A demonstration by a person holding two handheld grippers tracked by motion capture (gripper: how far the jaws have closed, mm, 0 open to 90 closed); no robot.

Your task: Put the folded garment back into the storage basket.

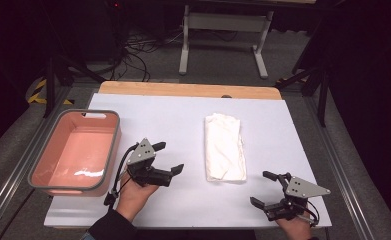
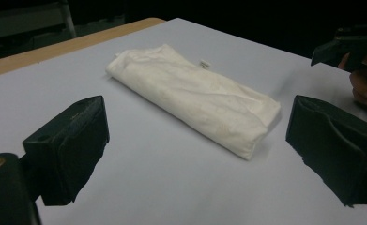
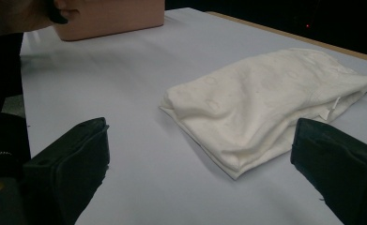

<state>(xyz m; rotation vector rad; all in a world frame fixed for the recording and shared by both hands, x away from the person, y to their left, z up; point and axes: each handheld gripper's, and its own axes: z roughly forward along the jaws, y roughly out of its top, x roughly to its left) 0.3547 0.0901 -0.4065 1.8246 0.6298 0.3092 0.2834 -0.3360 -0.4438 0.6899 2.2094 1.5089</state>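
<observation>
1. The left gripper point(image 1: 169, 157), held in the person's left hand point(image 1: 133, 195), hovers over the white table cover with its jaws spread wide and nothing between them. It points toward the folded white cloth point(image 1: 225, 147).

2. The right gripper point(image 1: 264, 189) sits near the table's front right corner, jaws likewise parted and empty, aimed at the same cloth from the other side.

3. The cloth lies flat in the middle of the table cover point(image 1: 183, 120), a long folded bundle lying front to back between the 2 grippers and touching neither. In the left gripper view a small tag point(image 2: 205, 63) sticks out along its far edge.

4. A pink bin point(image 1: 75, 150) stands at the left edge of the table, just beside the left hand and well apart from the cloth. It looks empty, though the glare on its floor makes that hard to confirm.

5. Risk: the cloth is soft and loosely layered. A pinch on only the top layer would likely peel the fold open.

6. Risk: with 2 grippers closing from opposite sides, uneven timing could drag the bundle across the smooth cover or bunch it.

7. Risk: a low sweep of the left hand might knock the bin.
</observation>
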